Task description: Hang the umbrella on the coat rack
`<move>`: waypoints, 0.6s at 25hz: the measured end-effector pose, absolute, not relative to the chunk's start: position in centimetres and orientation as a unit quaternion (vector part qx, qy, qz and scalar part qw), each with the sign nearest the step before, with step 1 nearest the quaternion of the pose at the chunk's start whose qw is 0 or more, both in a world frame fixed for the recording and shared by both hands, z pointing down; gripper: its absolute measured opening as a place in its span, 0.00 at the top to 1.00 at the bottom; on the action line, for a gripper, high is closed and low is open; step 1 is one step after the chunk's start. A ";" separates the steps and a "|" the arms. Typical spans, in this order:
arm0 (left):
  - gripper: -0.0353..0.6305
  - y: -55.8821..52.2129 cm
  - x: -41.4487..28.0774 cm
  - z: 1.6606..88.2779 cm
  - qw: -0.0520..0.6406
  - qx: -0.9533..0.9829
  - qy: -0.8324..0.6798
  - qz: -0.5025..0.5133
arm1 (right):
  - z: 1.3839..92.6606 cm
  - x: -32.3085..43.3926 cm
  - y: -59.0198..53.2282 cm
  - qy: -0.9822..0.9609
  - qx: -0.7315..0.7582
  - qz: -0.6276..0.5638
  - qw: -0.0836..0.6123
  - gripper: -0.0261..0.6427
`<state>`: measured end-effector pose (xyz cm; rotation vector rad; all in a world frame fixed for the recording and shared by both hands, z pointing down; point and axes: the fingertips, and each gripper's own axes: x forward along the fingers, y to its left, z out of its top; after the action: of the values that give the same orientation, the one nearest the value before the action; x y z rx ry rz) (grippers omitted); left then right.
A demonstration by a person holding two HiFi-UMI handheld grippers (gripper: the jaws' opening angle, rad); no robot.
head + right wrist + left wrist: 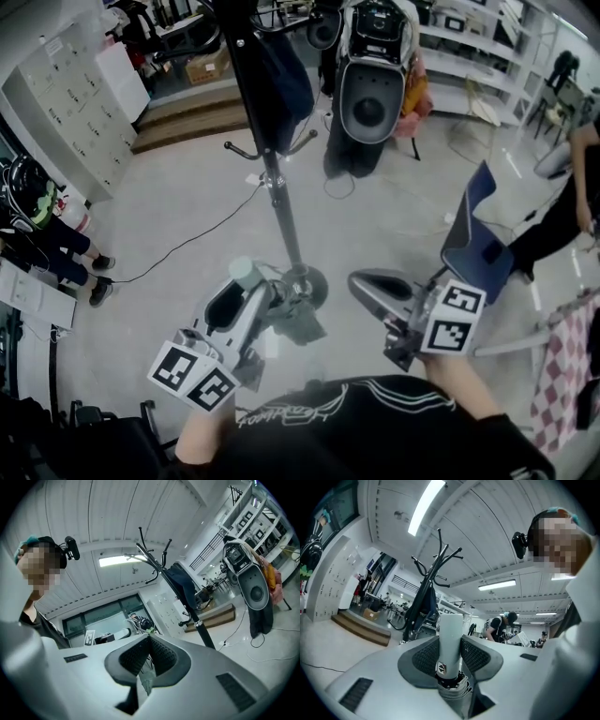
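A folded grey umbrella [296, 321] with a pale cylindrical handle [244, 273] is held in front of me, low over the floor. My left gripper [246, 283] is shut on that handle [451, 630], which stands upright between the left gripper's [451, 649] dark pads. My right gripper [362, 281] is to the right of it. Its jaws [149, 643] are pressed together on a thin grey-green strip [146, 679], apparently the umbrella's strap. The black coat rack [281, 202] stands just beyond both grippers, its hooks [440, 557] high up. A dark jacket [286, 80] hangs on it.
The rack's round base [314, 281] lies just behind the umbrella. A black-and-white machine [370, 89] stands behind the rack and a blue chair [478, 246] to the right. A cable [187, 246] crosses the floor. A person [42, 220] stands at the left by lockers [80, 117].
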<state>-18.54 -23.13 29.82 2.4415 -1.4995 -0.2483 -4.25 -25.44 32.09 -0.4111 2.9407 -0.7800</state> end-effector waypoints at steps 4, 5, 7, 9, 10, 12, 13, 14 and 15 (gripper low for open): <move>0.74 -25.5 -20.0 30.1 0.137 0.847 -0.506 -0.090 | 32.3 -5.4 -27.5 0.955 -0.148 -0.254 0.037 0.94; 0.74 -26.1 -20.3 30.2 0.139 0.848 -0.503 -0.091 | 32.4 -5.7 -28.0 0.955 -0.151 -0.254 0.037 0.94; 0.74 -27.2 -20.8 30.5 0.142 0.850 -0.499 -0.090 | 32.7 -6.2 -28.8 0.954 -0.156 -0.255 0.038 0.94; 0.74 -28.3 -21.2 30.8 0.145 0.852 -0.494 -0.088 | 33.0 -6.6 -29.7 0.953 -0.161 -0.256 0.038 0.94; 0.74 -28.8 -21.4 30.8 0.146 0.854 -0.492 -0.087 | 33.1 -6.8 -30.1 0.952 -0.163 -0.256 0.037 0.94; 0.74 -29.9 -21.8 31.0 0.148 0.856 -0.488 -0.084 | 33.2 -7.2 -31.0 0.951 -0.167 -0.259 0.038 0.94; 0.74 -30.4 -22.0 31.1 0.149 0.857 -0.487 -0.083 | 33.3 -7.4 -31.5 0.950 -0.169 -0.260 0.038 0.94; 0.74 -30.9 -22.2 31.2 0.150 0.858 -0.485 -0.083 | 33.3 -7.6 -31.9 0.949 -0.171 -0.261 0.039 0.94; 0.74 -31.3 -22.4 31.3 0.151 0.858 -0.483 -0.082 | 33.4 -7.8 -32.2 0.949 -0.173 -0.262 0.040 0.94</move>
<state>-22.35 -31.34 31.26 2.4648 -1.3871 -0.2366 -7.75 -32.24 33.45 -0.5288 2.9066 -0.8035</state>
